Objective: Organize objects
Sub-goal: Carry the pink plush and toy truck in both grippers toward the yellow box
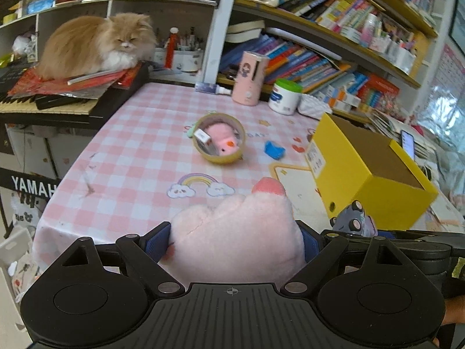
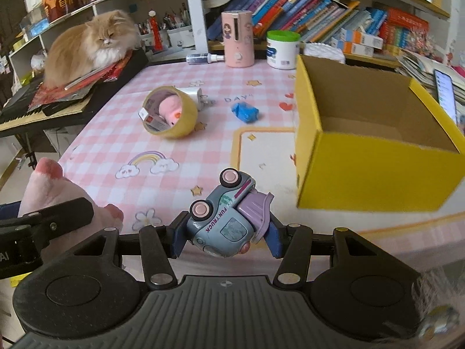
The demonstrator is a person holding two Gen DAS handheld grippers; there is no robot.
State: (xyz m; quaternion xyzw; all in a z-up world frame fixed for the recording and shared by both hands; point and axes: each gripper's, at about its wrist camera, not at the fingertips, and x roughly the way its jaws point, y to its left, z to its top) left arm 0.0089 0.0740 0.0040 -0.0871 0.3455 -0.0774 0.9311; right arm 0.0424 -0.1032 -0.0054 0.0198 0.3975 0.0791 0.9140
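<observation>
Clamped sideways in our right claw [image 2: 225, 240] is the toy truck [image 2: 225, 218], while our left claw [image 1: 237, 242] grips the pink plush [image 1: 235, 232]. We hold both above the counter [image 2: 122, 133], likely bound for the open yellow box [image 2: 375, 171] just beside them.

Soft daylight, fisheye-bent edges, slight motion blur

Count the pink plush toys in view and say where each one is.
2. One large pink plush is clamped between the left gripper fingers, above the table's near edge. One small pink plush lies inside the yellow capsule mid-table. Others may be hidden among the shelf clutter.
</observation>
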